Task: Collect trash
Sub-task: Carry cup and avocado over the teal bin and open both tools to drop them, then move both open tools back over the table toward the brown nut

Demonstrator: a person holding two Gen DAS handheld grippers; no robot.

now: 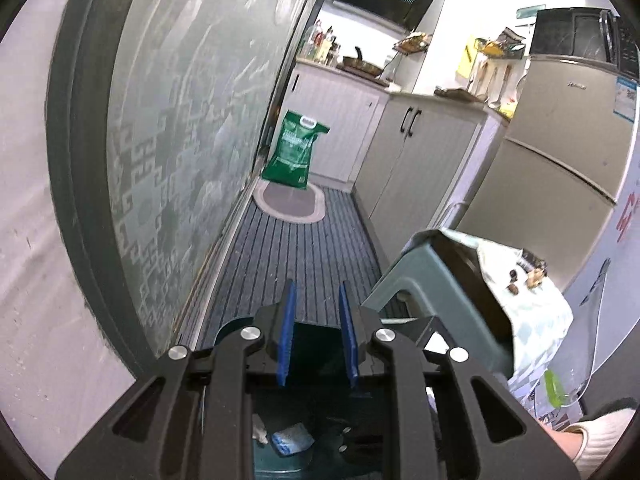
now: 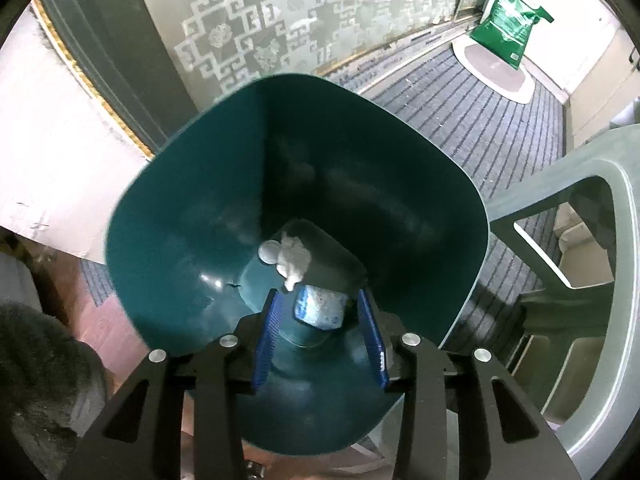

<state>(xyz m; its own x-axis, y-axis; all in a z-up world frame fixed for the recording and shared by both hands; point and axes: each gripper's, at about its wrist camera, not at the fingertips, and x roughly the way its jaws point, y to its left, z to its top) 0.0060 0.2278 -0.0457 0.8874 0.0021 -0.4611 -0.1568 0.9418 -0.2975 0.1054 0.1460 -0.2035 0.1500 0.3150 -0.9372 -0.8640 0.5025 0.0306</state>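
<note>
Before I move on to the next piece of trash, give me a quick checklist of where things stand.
1. Right gripper empty, jaws open: ok.
2. Left gripper empty, jaws open: ok.
3. Blue packet, crumpled tissue and white lid lie inside the bin: ok.
4. Right gripper clear of the bin: not ok, its fingers point down into the bin's mouth.
5. Scraps on the sheet over the stool collected: not ok.
6. Bin upright and steady: cannot tell.
</note>
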